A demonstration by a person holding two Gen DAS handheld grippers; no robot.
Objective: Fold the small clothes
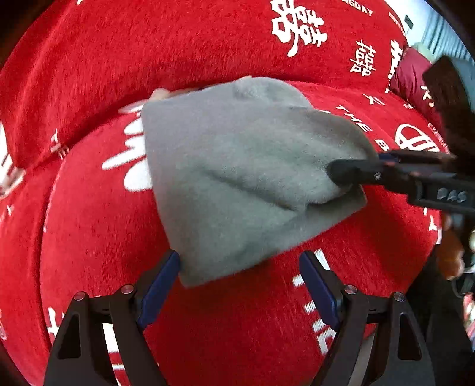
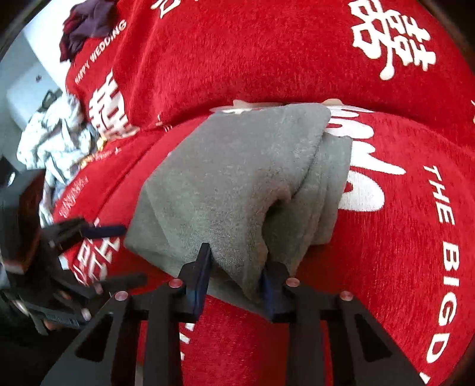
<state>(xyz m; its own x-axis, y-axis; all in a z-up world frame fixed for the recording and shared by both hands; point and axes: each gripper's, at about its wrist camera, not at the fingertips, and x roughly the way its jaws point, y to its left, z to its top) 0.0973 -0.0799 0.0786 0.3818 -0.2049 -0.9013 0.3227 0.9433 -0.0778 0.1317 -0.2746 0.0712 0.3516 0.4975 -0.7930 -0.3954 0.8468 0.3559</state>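
Red cover [image 2: 297, 59] reads "HAPPY WEDDING", "THE BIG D"; grey cloth [image 2: 237, 184] atop

So the whole backdrop is basically a sofa under a bright red cover [image 2: 237, 59] with white Chinese characters and English bits like "HAPPY WEDDING" and "THE BIG DAY". Behind the sofa's far-left end there's a pale wall [image 2: 26, 68]. A crumpled white-grey pile of laundry [image 2: 56, 139] sits at that end, and dark maroon clothes [image 2: 86, 23] are draped over the backrest above it. Lighting's bright and even.
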